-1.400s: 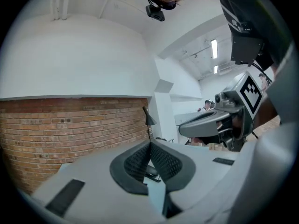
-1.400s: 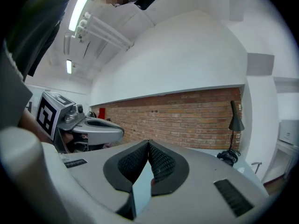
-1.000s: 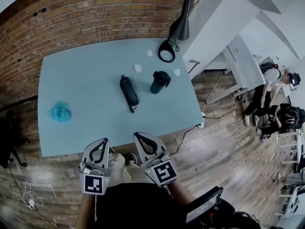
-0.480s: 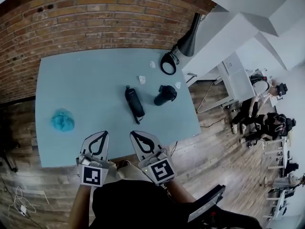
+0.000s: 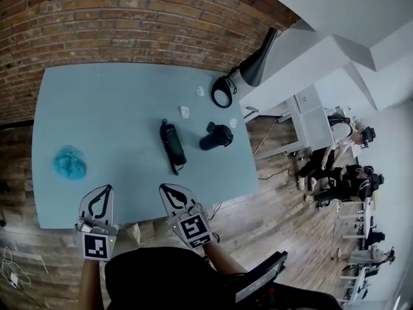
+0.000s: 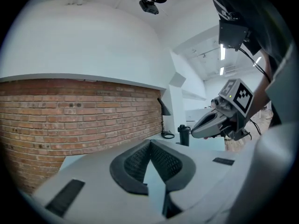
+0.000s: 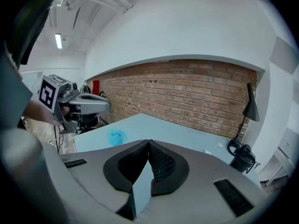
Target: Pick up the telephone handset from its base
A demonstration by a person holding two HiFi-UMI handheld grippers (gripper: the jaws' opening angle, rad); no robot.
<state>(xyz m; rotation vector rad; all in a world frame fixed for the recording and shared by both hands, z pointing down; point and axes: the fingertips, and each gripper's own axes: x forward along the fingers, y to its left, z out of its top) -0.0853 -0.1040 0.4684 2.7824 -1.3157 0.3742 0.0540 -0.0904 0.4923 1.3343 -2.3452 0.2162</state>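
The black telephone handset (image 5: 172,143) lies flat on the light blue table (image 5: 110,108), just left of its black base (image 5: 217,136) and apart from it. In the left gripper view the base (image 6: 183,135) stands far ahead, and it also shows at the right of the right gripper view (image 7: 243,159). My left gripper (image 5: 102,189) and right gripper (image 5: 165,188) hover at the table's near edge, well short of the handset. Both are shut with nothing between the pads (image 6: 159,158) (image 7: 159,161).
A black desk lamp (image 5: 253,66) with a ring foot (image 5: 221,90) stands at the table's far right corner. A crumpled blue thing (image 5: 69,162) lies near the left edge, and small white scraps (image 5: 185,112) lie beyond the handset. A brick wall (image 5: 129,18) backs the table. People sit at the far right.
Both grippers have come forward from over the floor to the table's near edge and sunk a little. Their jaws have stayed shut. The handset and base have not moved.
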